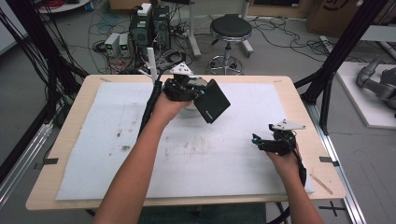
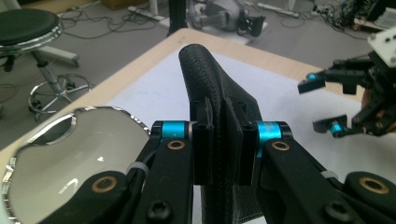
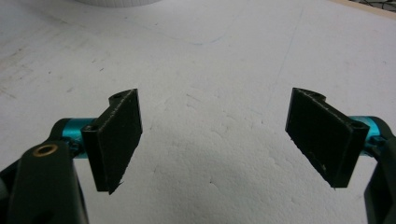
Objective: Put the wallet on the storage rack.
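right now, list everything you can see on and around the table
wallet: one, black, held up over the far middle of the table
dish: one, shiny rim, on the sheet under the left hand-held gripper
sheet: one, white, stained, covering the table
table: one, light wood
stool: one, black seat, chrome legs, beyond the table
computers: two, dark, on the floor among cables
left hand-held gripper: black and blue, shut on the wallet
right hand-held gripper: black and blue, open, low over the sheet at right
forearms: two, bare, entering from the bottom
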Tool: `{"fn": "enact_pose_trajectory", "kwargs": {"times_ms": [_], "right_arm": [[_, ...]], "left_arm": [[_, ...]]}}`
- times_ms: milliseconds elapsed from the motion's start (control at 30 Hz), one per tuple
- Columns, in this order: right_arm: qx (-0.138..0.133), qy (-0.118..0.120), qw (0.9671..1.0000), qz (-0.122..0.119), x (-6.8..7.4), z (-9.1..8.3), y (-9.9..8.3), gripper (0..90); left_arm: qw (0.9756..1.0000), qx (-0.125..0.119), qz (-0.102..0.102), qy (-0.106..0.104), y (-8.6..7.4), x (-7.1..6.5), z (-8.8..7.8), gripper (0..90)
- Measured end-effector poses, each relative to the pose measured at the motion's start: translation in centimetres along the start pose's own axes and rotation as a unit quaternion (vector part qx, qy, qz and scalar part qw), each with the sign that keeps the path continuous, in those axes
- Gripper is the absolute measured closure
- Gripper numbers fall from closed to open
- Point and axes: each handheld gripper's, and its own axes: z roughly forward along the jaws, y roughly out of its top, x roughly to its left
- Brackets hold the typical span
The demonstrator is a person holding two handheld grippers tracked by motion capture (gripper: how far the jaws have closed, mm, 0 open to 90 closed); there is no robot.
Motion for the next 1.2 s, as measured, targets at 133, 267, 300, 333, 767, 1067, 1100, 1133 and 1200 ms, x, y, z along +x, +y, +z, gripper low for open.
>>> {"fn": "enact_pose_trajectory", "kwargs": {"times_ms": [133,267,300,333,767,1067,1100,1133,1200], "right_arm": [[0.002,0.001,1.0000,0.001,0.1,-0.1,0.0,18.8],[0.000,0.001,1.0000,0.002,0.0,-0.1,-0.1,18.8],[0.001,0.001,1.0000,0.002,0.0,0.0,-0.1,18.8],[0.004,0.001,1.0000,0.003,0.0,0.0,-0.1,18.8],[0.007,0.002,1.0000,0.004,-0.1,0.1,-0.2,18.8],[0.010,0.002,0.9999,0.004,-0.2,0.2,-0.2,18.8],[0.010,0.002,0.9999,0.005,-0.2,0.2,-0.2,18.8],[0.011,0.002,0.9999,0.005,-0.2,0.2,-0.2,18.8],[0.010,0.002,0.9999,0.005,-0.2,0.2,-0.3,18.8]], "left_arm": [[0.9998,-0.004,0.002,0.020,0.9,1.2,-0.6,81.4],[0.9991,-0.003,0.000,0.043,1.7,2.3,-1.3,81.3],[0.9989,-0.002,0.001,0.046,1.9,2.6,-1.5,81.3],[0.9987,-0.003,0.001,0.050,2.0,2.8,-1.6,81.3],[0.9953,0.008,-0.009,0.097,2.0,6.1,-1.5,81.2],[0.9939,0.019,-0.012,0.108,1.3,7.0,-0.4,81.2],[0.9935,0.021,-0.011,0.111,1.2,7.2,-0.3,81.2],[0.9932,0.022,-0.013,0.114,1.1,7.2,-0.3,81.2],[0.9920,0.026,-0.013,0.123,1.0,7.4,-0.2,81.1]]}}
